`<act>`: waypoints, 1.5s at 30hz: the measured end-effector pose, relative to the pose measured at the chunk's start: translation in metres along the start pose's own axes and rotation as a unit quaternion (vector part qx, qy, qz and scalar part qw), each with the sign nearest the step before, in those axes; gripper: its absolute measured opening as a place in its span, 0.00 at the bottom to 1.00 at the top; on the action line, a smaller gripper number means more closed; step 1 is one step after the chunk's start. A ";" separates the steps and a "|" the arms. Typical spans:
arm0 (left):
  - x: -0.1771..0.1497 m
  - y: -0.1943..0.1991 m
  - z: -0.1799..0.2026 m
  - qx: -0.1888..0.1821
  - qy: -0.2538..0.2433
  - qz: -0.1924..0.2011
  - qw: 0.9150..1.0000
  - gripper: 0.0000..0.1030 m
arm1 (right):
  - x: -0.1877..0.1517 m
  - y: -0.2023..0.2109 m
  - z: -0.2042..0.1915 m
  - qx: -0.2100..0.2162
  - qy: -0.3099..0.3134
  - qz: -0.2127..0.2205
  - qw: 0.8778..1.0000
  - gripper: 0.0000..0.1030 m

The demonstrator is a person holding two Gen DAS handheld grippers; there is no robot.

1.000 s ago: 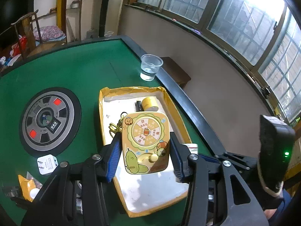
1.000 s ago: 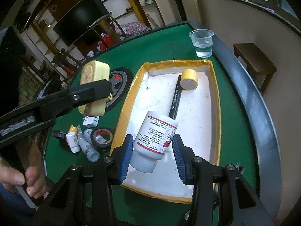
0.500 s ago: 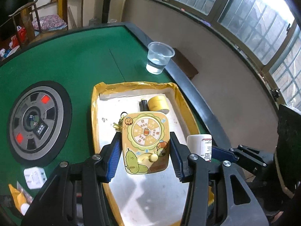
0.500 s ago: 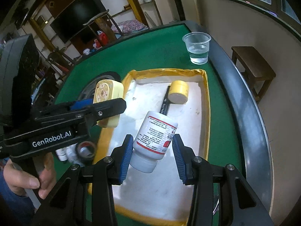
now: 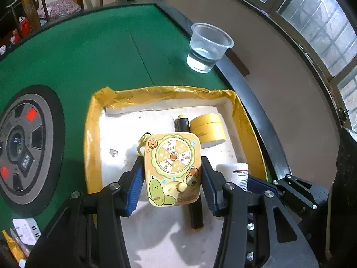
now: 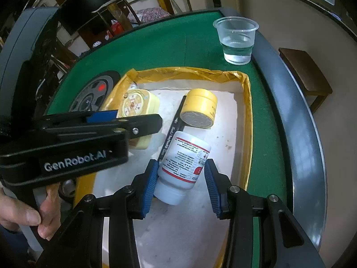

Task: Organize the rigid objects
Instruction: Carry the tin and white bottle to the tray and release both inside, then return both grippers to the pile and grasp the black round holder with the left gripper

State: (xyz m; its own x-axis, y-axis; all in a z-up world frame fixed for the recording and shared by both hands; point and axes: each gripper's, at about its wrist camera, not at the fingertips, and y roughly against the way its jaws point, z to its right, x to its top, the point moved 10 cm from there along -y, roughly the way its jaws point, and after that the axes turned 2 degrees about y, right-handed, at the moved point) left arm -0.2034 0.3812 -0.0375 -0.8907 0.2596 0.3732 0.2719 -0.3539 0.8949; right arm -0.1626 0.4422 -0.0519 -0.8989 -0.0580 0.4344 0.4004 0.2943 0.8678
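Note:
My left gripper (image 5: 171, 178) is shut on a yellow cartoon toy box (image 5: 173, 167) and holds it low over the yellow-lined tray (image 5: 93, 116). The toy box also shows in the right wrist view (image 6: 136, 102). My right gripper (image 6: 180, 176) is shut on a white medicine bottle (image 6: 184, 167), held low over the tray's (image 6: 247, 120) right side. The bottle shows beside the toy in the left wrist view (image 5: 239, 173). In the tray lie a yellow tape roll (image 5: 208, 128) (image 6: 199, 108) and a black marker (image 5: 194, 214) (image 6: 171, 134).
A clear cup of water (image 5: 206, 48) (image 6: 236, 39) stands on the green table beyond the tray, near the dark padded edge (image 6: 296, 120). A round grey console (image 5: 22, 147) is set in the table to the left. A white plug adapter (image 5: 25, 231) lies at lower left.
Both grippers have moved forward and down over the tray with their objects. The toy box and the bottle are now close to the tray floor, side by side.

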 end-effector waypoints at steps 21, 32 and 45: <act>0.008 -0.023 -0.003 0.007 0.007 -0.021 1.000 0.46 | 0.015 -0.014 0.011 -0.036 0.030 -0.002 0.999 0.39; 0.011 -0.005 -0.001 -0.008 0.018 -0.012 1.000 0.46 | 0.017 0.019 0.001 -0.028 0.021 0.029 0.999 0.51; -0.014 0.061 -0.006 -0.050 0.011 0.026 0.998 0.46 | -0.012 0.052 -0.043 0.026 -0.027 0.053 0.998 0.51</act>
State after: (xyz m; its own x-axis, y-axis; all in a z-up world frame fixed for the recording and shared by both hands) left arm -0.1763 0.3500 0.0105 -0.8844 0.2187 0.4123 0.2817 -0.4541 0.8452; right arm -0.1236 0.4170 -0.0013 -0.8608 0.0270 0.5083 0.4853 0.3447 0.8035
